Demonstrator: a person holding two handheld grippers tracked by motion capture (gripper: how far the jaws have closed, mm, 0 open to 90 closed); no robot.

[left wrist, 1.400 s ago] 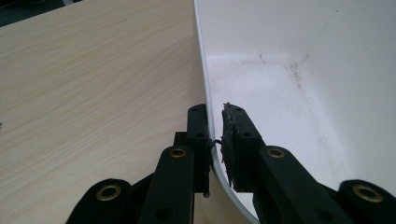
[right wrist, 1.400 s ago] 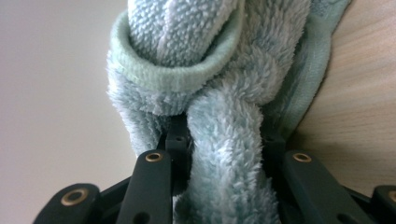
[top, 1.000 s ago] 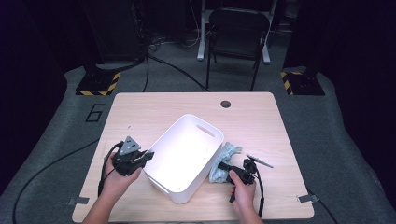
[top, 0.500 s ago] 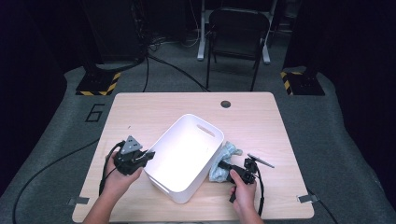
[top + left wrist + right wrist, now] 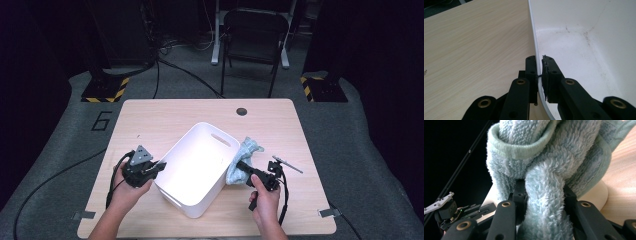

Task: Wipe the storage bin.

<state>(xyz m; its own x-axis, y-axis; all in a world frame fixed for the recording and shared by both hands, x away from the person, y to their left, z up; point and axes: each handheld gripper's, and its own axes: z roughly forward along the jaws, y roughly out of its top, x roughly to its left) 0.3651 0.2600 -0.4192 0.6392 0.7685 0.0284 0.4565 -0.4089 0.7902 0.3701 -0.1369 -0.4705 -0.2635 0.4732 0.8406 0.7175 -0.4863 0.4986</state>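
You have two jobs going at once, and both are partly done. Your left gripper [image 5: 159, 165] is clamped tight on the rim of the white tub [image 5: 197, 167], one jaw outside the wall and one inside, so the tub is held steady. Your right gripper [image 5: 242, 165] has its jaws squeezed around a bunch of the blue towel [image 5: 241, 159], and the cloth bulges out thick between them in the right gripper view [image 5: 544, 195]. So the grabbing part looks finished. What looks left is the main part: the towel is not in the tub yet. It hangs just beside the tub's right wall, touching it or very near it, and part of it seems to trail on the wooden table [image 5: 150, 120]. You would need to carry it over the rim and then let go, or use it to wipe inside; I cannot tell which you mean to do. The towel is soft and fluffy, pale blue, with a smooth hem along one edge, and it is all scrunched and folded over itself. The tub is white, deep, with rounded corners and a handle slot near the far rim. It is empty, and its floor has little dirty specks and smears [image 5: 584, 37]. A small grey stick-like thing [image 5: 287, 164] lies on the table near your right hand.
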